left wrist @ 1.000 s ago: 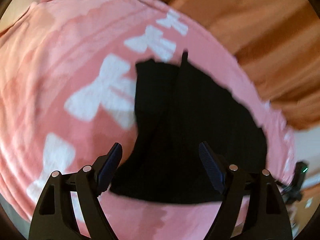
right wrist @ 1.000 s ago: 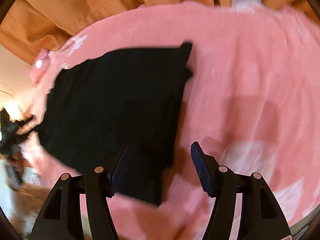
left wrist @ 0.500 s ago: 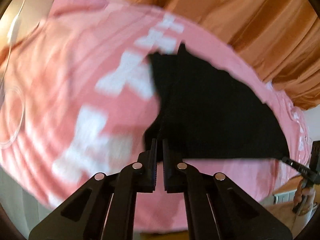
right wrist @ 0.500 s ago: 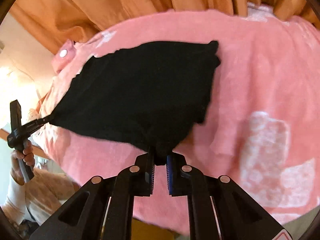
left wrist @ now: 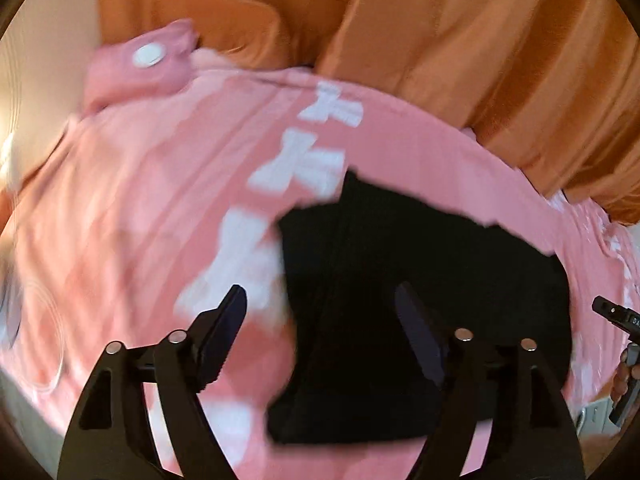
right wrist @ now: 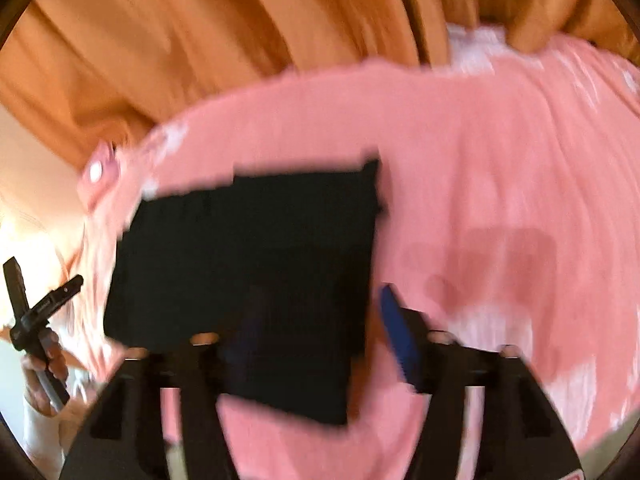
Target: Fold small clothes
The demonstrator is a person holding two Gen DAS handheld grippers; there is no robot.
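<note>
The black garment (left wrist: 420,300) now lies flat on the pink blanket (left wrist: 140,220); half a second ago both grippers pinched its near edge. Its long side runs across between the two grippers. The left gripper (left wrist: 320,332) and right gripper (right wrist: 316,340) have just opened wide above it, jaws empty. Orange curtain (right wrist: 200,40) behind.
</note>
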